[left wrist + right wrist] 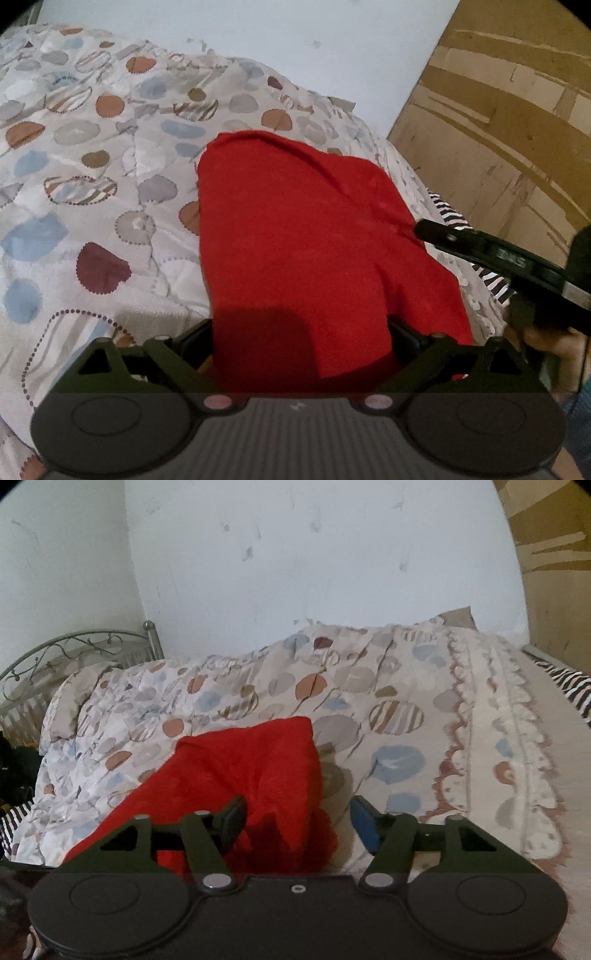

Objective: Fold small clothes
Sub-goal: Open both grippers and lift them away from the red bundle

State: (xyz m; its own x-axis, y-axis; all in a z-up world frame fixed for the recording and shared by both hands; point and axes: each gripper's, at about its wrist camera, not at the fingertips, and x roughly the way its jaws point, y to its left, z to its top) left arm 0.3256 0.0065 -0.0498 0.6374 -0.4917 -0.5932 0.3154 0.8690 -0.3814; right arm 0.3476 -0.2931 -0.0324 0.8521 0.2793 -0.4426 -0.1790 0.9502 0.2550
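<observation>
A small red garment (295, 229) lies on the patterned quilt (92, 155). In the left wrist view its near edge runs down between the fingers of my left gripper (301, 343), which stand wide apart with the cloth draped over the gap. My right gripper (421, 229) reaches in from the right and touches the garment's right edge. In the right wrist view the red garment (251, 768) lies between the open fingers of the right gripper (299, 823), its corner bunched near the left finger (232, 819).
The quilt (388, 701) covers a bed with a metal headboard (74, 646) at the left. A white wall (295, 554) stands behind. A cardboard panel (498, 110) stands at the right. A zebra-striped cloth (569, 683) lies along the bed's right edge.
</observation>
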